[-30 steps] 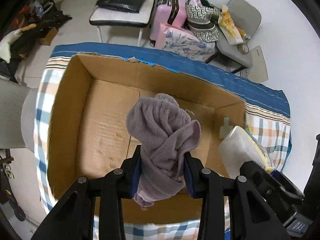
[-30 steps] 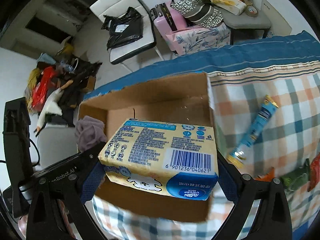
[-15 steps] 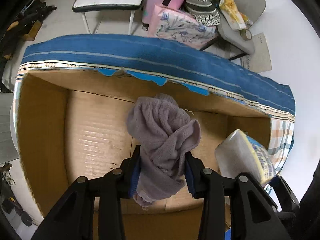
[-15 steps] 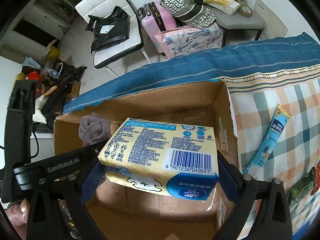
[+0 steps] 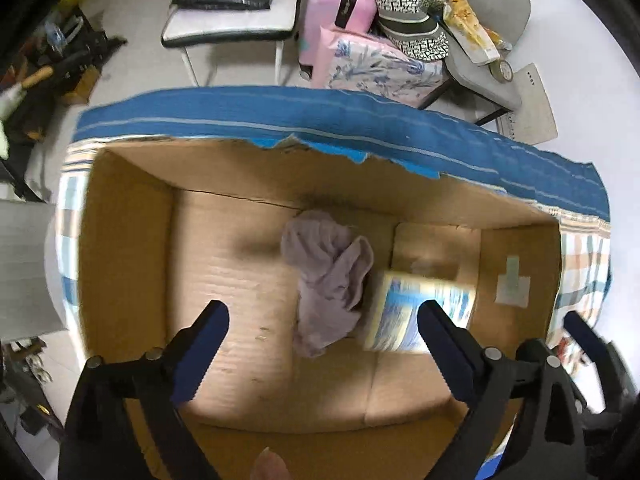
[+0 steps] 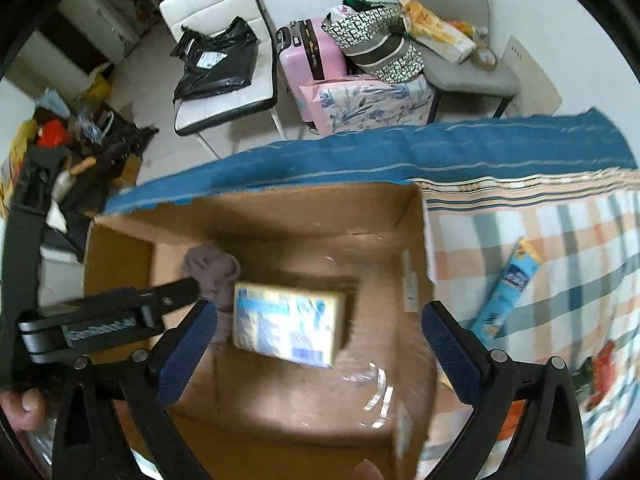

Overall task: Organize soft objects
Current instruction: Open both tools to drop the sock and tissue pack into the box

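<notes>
Both loads have left my jaws since a moment ago: left gripper (image 5: 320, 328) and right gripper (image 6: 320, 330) gape wide, and the purple towel (image 5: 326, 280) and tissue pack (image 6: 288, 326) lie side by side in the cardboard box (image 5: 124, 240). Drop step looks done; next I'd fetch the blue tube (image 6: 506, 294) on the right.

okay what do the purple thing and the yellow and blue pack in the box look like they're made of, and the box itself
Purple cloth: looks like soft terry or knit fabric, matte, fuzzy, crumpled in loose folds.
Tissue pack: seemingly thin printed plastic wrap around something soft; blurred, so the sheen is unclear.
Box: brown corrugated cardboard, matte, with ribbed lines on the floor, a torn rim and tape patches.
</notes>
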### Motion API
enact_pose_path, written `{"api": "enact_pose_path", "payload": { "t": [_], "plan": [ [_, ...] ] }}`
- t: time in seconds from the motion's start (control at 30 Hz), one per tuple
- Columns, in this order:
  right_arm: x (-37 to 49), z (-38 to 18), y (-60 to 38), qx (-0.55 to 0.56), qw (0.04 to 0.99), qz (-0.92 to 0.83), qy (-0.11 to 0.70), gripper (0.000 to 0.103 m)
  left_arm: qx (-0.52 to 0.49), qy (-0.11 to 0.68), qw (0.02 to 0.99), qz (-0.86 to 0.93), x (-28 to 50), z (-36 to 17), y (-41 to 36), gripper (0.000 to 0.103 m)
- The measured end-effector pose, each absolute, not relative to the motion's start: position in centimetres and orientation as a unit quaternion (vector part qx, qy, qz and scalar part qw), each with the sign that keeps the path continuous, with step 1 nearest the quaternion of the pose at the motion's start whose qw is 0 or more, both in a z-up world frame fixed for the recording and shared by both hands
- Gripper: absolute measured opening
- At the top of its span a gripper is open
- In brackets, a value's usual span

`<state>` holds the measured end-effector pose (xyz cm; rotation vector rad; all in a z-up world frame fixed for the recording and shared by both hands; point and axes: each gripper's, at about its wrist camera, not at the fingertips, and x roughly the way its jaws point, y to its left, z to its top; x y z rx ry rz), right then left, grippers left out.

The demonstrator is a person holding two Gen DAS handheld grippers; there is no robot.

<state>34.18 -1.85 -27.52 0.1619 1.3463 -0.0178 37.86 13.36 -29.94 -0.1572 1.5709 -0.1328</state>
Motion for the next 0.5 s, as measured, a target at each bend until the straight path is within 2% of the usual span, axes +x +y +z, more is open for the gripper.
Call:
{"api": "enact_pose_path", "payload": {
  "t": [0.27, 0.5],
  "plan": [
    [29.8, -26.3, -1.3, 0.015, 0.769, -0.019, 0.639, 0.103, -0.036, 0.66, 0.749, -0.044, 33.0, -26.1, 14.3, 0.098],
    [25.7, -23.3, -0.8, 0.015, 0.782, -0.023, 0.623, 0.103, -0.011, 0.621, 0.783, -0.03, 28.7, -21.9, 14.9, 0.098]
  ]
}}
